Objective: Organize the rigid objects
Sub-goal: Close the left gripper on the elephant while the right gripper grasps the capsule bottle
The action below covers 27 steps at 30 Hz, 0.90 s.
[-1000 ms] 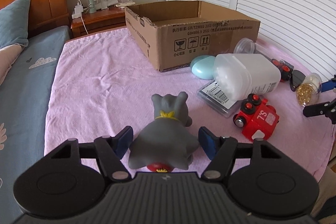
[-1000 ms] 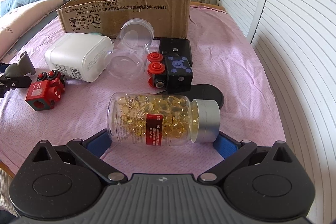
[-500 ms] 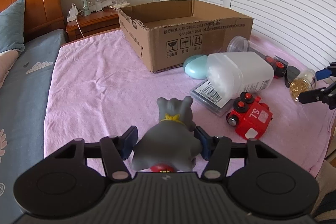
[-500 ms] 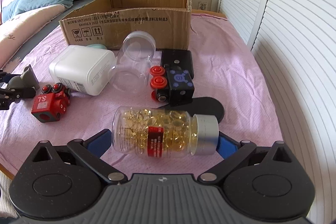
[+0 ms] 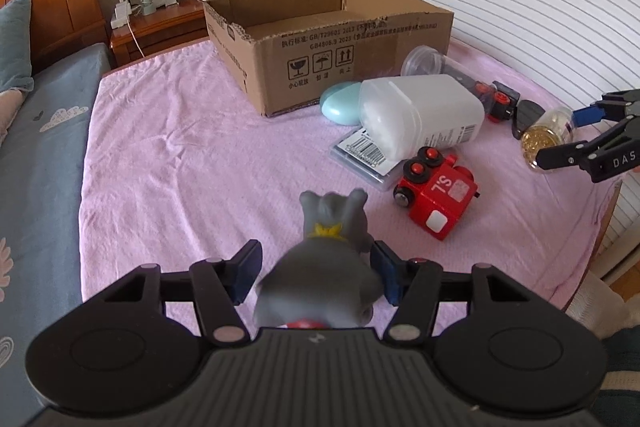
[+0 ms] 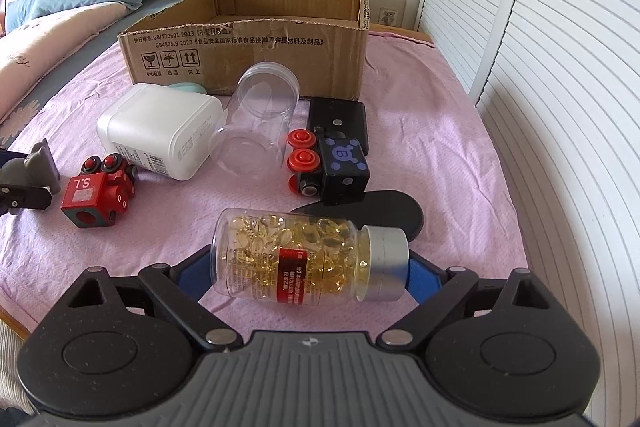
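Note:
My left gripper is shut on a grey toy dog with a yellow collar and holds it above the pink bedspread. My right gripper is shut on a clear bottle of yellow capsules, gripped end to end, lifted off the bed. The open cardboard box stands at the back, also in the right wrist view. From the left wrist view the right gripper holds the bottle at the far right.
On the bedspread lie a red toy train, a white plastic container, a clear jar, a black toy train, a black box, a black oval lid and a teal case. White shutters line the right.
Both grippers closed on their objects and rose: the toy dog and the capsule bottle lifted off the bed. The view of the box and clutter has dropped lower in both frames.

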Each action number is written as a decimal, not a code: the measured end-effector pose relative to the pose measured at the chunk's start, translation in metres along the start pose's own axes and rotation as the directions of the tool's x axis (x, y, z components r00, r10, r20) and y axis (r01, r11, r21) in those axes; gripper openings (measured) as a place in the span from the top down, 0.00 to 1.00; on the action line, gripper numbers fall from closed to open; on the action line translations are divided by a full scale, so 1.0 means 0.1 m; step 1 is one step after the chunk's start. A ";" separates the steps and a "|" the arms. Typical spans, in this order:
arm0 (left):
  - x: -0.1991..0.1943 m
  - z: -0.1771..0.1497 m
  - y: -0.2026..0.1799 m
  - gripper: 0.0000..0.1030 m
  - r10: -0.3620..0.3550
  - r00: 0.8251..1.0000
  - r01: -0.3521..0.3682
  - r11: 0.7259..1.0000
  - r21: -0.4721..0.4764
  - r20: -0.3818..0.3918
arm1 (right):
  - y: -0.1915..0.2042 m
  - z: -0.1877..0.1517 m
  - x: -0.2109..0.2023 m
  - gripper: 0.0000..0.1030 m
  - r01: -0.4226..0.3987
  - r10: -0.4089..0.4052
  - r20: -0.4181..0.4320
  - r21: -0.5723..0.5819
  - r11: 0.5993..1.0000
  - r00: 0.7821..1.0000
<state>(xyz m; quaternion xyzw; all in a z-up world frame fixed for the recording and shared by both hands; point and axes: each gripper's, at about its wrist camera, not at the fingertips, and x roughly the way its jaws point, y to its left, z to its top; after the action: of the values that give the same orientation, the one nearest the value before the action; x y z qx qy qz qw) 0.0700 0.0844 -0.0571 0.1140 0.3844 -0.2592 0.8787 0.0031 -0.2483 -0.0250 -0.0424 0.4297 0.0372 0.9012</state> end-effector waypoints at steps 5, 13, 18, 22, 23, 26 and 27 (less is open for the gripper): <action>0.00 0.11 -0.06 0.40 -0.010 1.000 0.011 0.998 0.061 -0.006 | 0.00 0.00 0.00 0.06 -0.012 0.012 0.003 0.003 1.000 1.000; 0.07 0.08 -0.10 0.57 -0.022 0.999 0.026 0.993 0.118 -0.032 | 0.00 -0.01 -0.02 0.06 -0.022 0.022 0.008 0.002 1.000 1.000; 0.05 0.12 -0.10 0.59 -0.008 1.000 0.010 0.995 0.097 -0.025 | 0.01 0.01 -0.02 0.06 -0.022 0.023 0.006 -0.011 1.000 1.000; 0.03 0.14 -0.08 0.60 -0.007 1.000 0.007 0.997 0.071 -0.012 | 0.04 0.02 -0.04 0.06 -0.014 0.014 0.000 -0.024 1.000 1.000; 0.02 0.15 -0.08 0.60 -0.009 1.000 0.010 0.998 0.065 -0.009 | 0.04 0.03 -0.05 0.06 -0.014 0.014 0.003 -0.025 1.000 1.000; -0.01 0.19 -0.07 0.60 -0.009 1.000 0.009 0.999 0.053 -0.006 | 0.03 0.05 -0.08 0.06 -0.022 0.022 0.004 -0.029 0.999 1.000; -0.02 0.20 -0.07 0.61 -0.010 1.000 0.011 0.999 0.049 -0.005 | 0.03 0.05 -0.10 0.06 -0.027 0.027 0.004 -0.031 0.999 1.000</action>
<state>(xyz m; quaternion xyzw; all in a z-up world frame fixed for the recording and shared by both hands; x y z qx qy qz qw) 0.0777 0.0715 -0.0418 0.1343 0.3806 -0.2729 0.8733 0.0008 -0.2451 -0.0143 -0.0506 0.4278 0.0560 0.9007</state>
